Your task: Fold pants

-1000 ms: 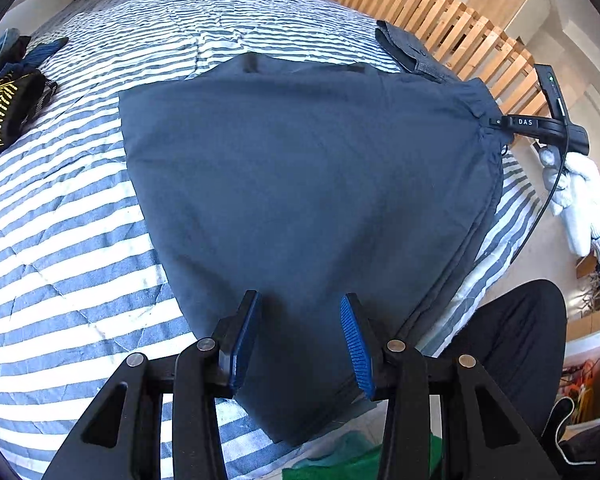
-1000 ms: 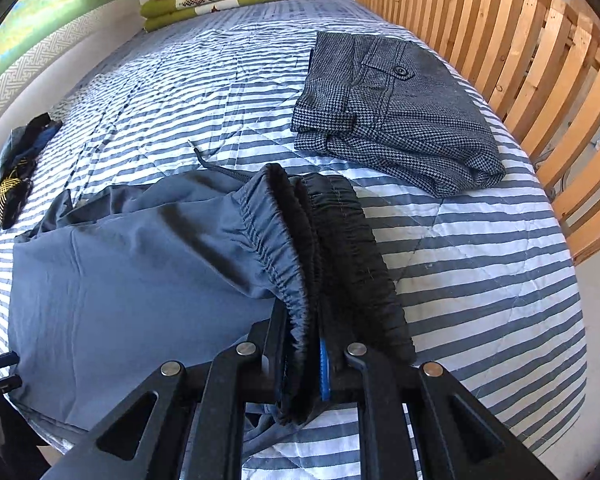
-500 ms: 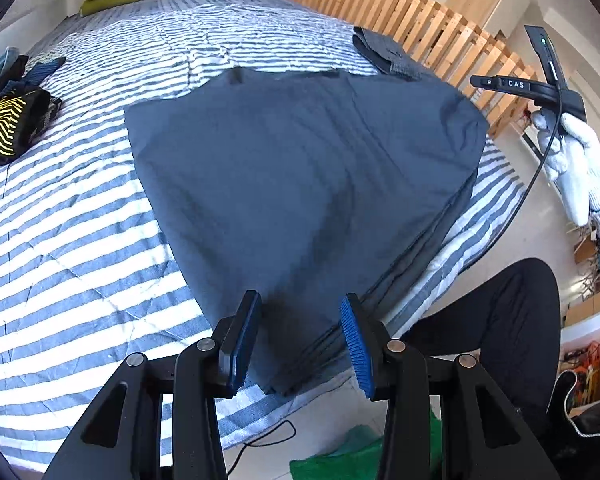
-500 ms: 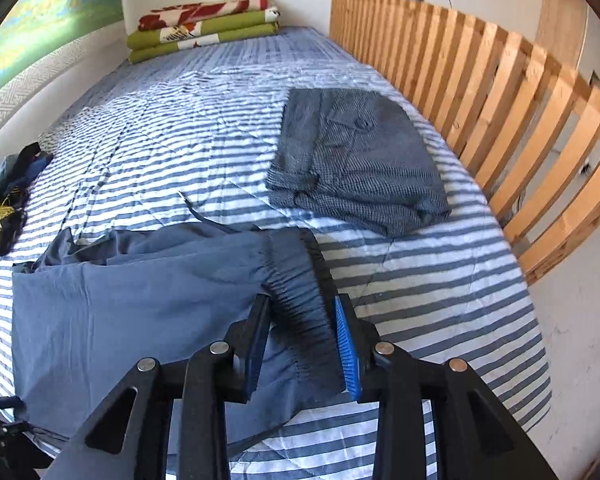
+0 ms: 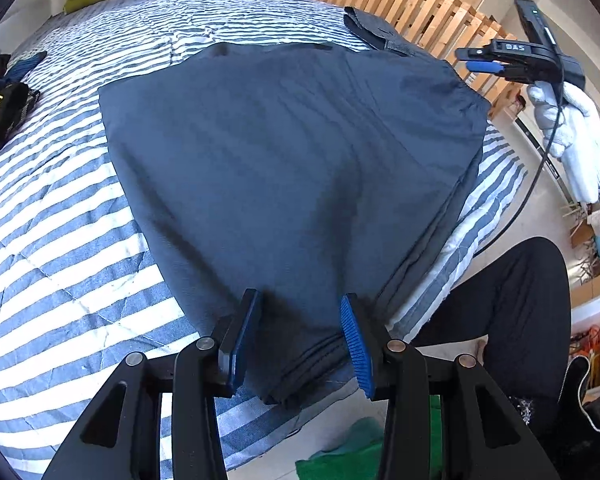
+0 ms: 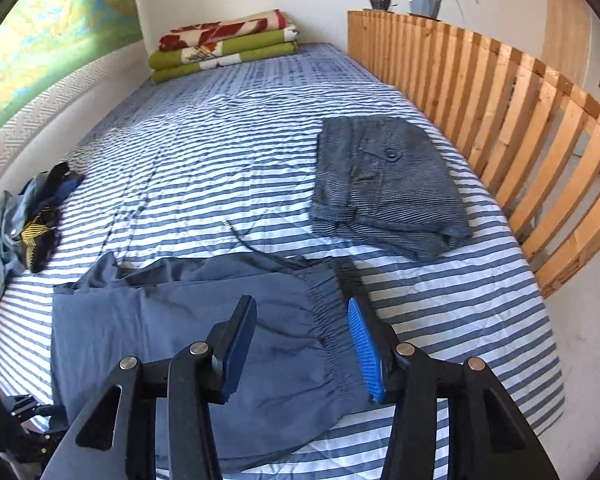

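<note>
The bed (image 6: 228,152) with its blue-and-white striped cover fills both views, a slatted wooden rail (image 6: 512,108) along its far side. Across the near edge lie the dark blue pants (image 5: 284,168), folded flat, the elastic waistband (image 6: 332,320) at one end and a loose drawstring (image 6: 244,240) trailing onto the stripes. Beyond them, near the rail, sits a folded grey checked garment (image 6: 384,184). A stack of green and red blankets (image 6: 224,46) rests at the head of the bed, and a heap of dark clothes with yellow markings (image 6: 36,220) lies at the opposite edge.

The left hand-held gripper (image 5: 300,340) points steeply down over the hem end of the pants, its blue pads part-way apart above the cloth and gripping nothing. The right hand-held gripper (image 6: 300,344) tilts down above the waistband; its jaws are opening and the pads stand clear of the fabric, which lies on the bed beneath them. In the left wrist view this gripper hangs in the air off the waistband corner, carried by a white-gloved hand (image 5: 568,136) with a cable running down from it. A black-trousered leg (image 5: 512,312) shows beside the bed
</note>
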